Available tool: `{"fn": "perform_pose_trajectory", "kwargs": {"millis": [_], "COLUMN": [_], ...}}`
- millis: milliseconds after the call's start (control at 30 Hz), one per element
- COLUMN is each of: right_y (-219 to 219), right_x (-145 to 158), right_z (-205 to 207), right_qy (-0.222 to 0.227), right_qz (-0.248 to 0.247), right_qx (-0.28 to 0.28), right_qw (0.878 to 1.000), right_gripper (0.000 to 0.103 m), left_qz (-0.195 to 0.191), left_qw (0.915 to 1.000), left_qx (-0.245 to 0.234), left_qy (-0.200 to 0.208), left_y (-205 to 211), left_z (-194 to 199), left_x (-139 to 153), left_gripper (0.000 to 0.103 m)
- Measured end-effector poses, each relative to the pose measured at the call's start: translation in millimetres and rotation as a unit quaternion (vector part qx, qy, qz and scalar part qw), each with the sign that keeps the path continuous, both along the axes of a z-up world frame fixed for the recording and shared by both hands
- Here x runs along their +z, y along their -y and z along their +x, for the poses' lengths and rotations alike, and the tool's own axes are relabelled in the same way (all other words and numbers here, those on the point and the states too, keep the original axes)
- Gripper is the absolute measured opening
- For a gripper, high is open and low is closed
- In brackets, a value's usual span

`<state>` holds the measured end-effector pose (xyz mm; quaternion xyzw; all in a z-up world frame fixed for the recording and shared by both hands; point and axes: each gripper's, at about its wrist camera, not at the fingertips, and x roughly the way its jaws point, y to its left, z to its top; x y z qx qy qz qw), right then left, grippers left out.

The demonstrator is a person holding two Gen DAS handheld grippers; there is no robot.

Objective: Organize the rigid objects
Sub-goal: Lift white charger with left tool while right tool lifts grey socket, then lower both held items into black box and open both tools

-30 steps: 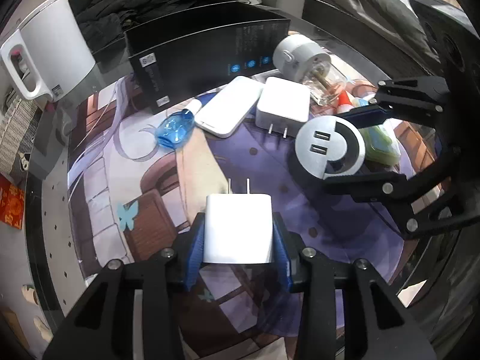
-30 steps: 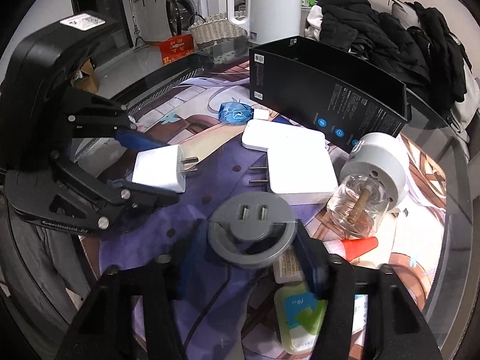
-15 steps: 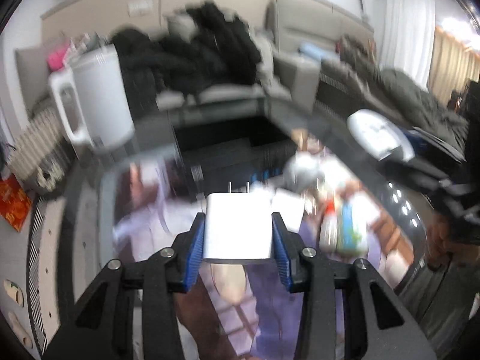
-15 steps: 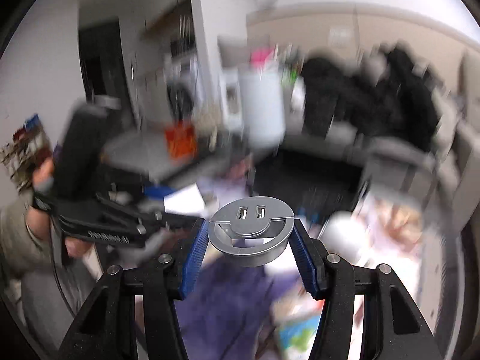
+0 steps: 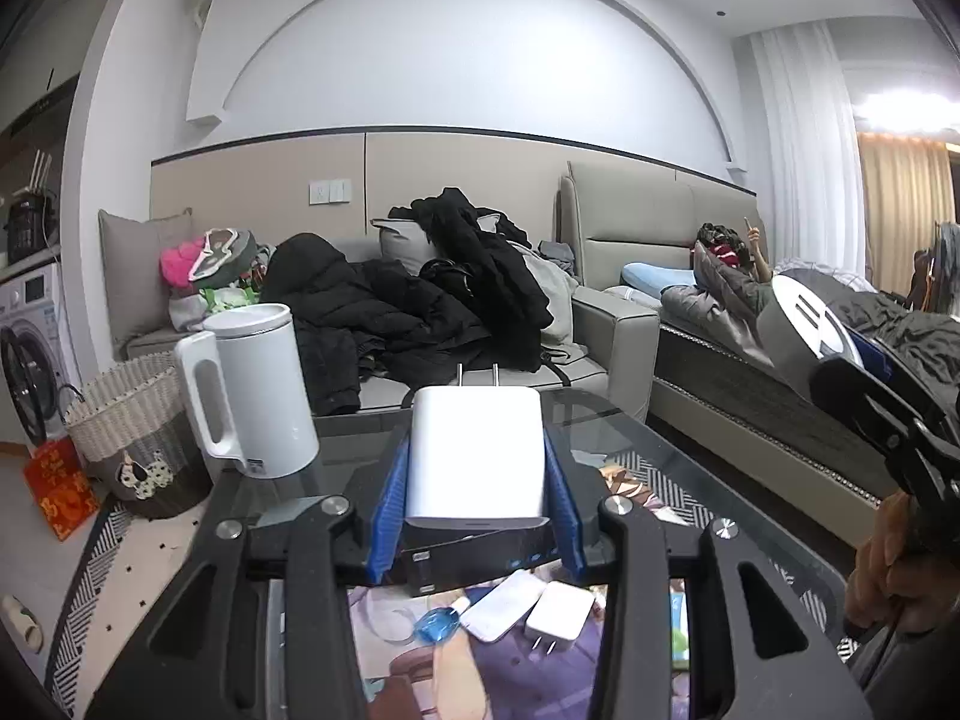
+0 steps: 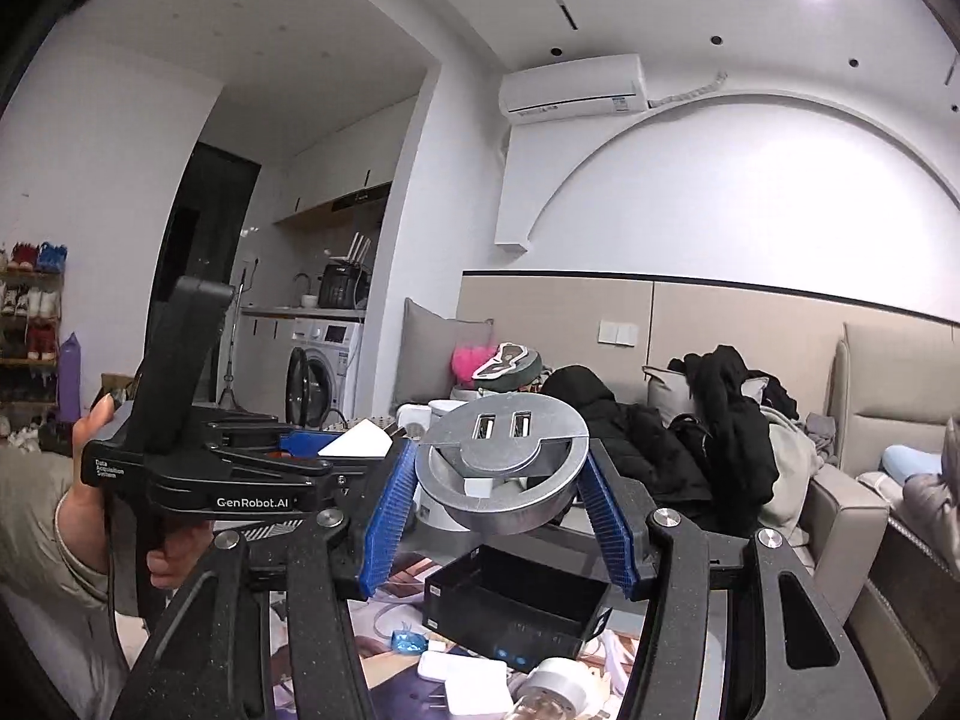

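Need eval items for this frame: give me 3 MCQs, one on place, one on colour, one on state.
1. Where is the black box?
A. on the table, below the raised grippers
B. on the sofa
C. inside the wicker basket

2. What colour is the charger in the left gripper?
A. black
B. white
C. blue

3. What is the state of the right gripper?
A. open, holding nothing
B. shut on the round USB hub
C. resting flat on the table

Answers: 1 A, the box sits low on the tabletop; 2 B, its body is plain white; 3 B, blue pads press both sides of the hub.
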<state>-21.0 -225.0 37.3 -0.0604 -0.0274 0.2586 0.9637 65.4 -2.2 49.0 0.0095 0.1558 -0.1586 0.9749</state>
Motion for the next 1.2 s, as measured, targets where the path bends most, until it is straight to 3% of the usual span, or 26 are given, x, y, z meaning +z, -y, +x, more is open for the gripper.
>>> {"fn": "perform_pose_trajectory", "kwargs": {"millis": [200, 400, 533, 667, 833, 1067, 1200], "right_y": [0.0, -10.3, -17.1, -19.1, -22.1, -34.6, -36.9], "right_x": [10.1, 16.2, 5.7, -14.7, -49.3, -91.3, -107.8], "right_z": [38.9, 128.4, 178.5, 239.5, 280.1, 296.4, 298.7], "right_qy": [-0.031, -0.068, -0.121, -0.241, -0.338, -0.417, -0.445], "right_qz": [0.025, 0.041, 0.041, 0.036, 0.007, -0.034, -0.041], "right_qx": [-0.016, -0.056, -0.070, -0.072, -0.085, -0.069, -0.069], "right_qw": [0.999, 0.995, 0.989, 0.967, 0.937, 0.905, 0.892], "right_gripper": [0.056, 0.056, 0.056, 0.056, 0.056, 0.056, 0.056], "left_qz": [-0.011, -0.001, -0.004, -0.001, 0.027, 0.054, 0.046], "left_qw": [0.9994, 0.9982, 0.9944, 0.9863, 0.9685, 0.9489, 0.9363], "left_qx": [0.002, 0.029, 0.028, 0.017, 0.001, -0.007, -0.007], "left_qy": [-0.034, -0.053, -0.102, -0.164, -0.247, -0.311, -0.348], "left_y": [12.4, 25.9, 32.0, 33.7, 48.9, 61.8, 62.8], "left_z": [49.9, 102.6, 135.7, 164.5, 185.3, 192.1, 196.1], "left_x": [0.2, -18.3, -39.6, -60.3, -89.0, -110.9, -123.1], "left_gripper": [0.041, 0.041, 0.041, 0.041, 0.041, 0.041, 0.041]}}
